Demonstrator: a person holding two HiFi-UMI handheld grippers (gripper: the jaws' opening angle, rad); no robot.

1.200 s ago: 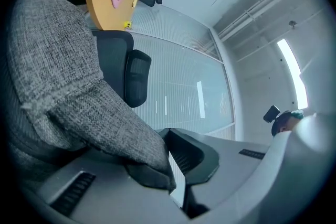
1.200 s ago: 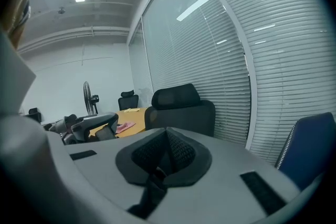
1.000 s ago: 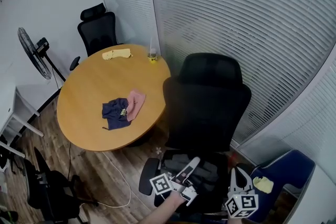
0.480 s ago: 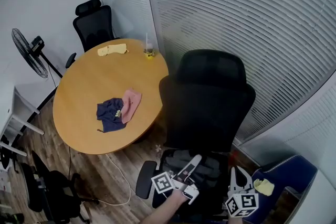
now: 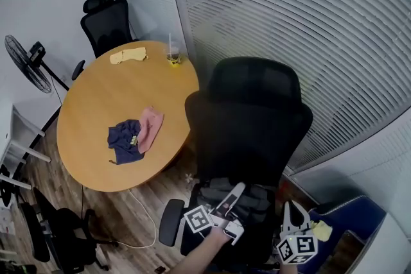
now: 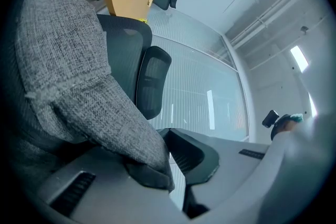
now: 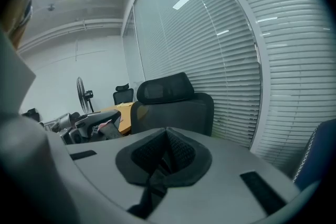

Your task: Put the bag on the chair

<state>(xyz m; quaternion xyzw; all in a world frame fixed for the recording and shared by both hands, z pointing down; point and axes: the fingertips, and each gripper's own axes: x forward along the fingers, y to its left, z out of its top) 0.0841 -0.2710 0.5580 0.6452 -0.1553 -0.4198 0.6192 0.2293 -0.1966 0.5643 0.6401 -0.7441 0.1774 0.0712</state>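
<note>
head view, left hand-held gripper (image 5: pixel 240 188) angled upward, pinching bag (image 5: pixel 215 191)

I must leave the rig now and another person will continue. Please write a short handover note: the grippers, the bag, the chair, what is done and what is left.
The left gripper is shut on an edge of the grey bag.
The right gripper is shut, apart from the bag.
The bag is over the seat of the black chair, in front of its back. I cannot tell whether it rests on the seat.
Done: bag taken to the chair.
Left: probably lower it onto the seat, open the left gripper, draw back.
</note>
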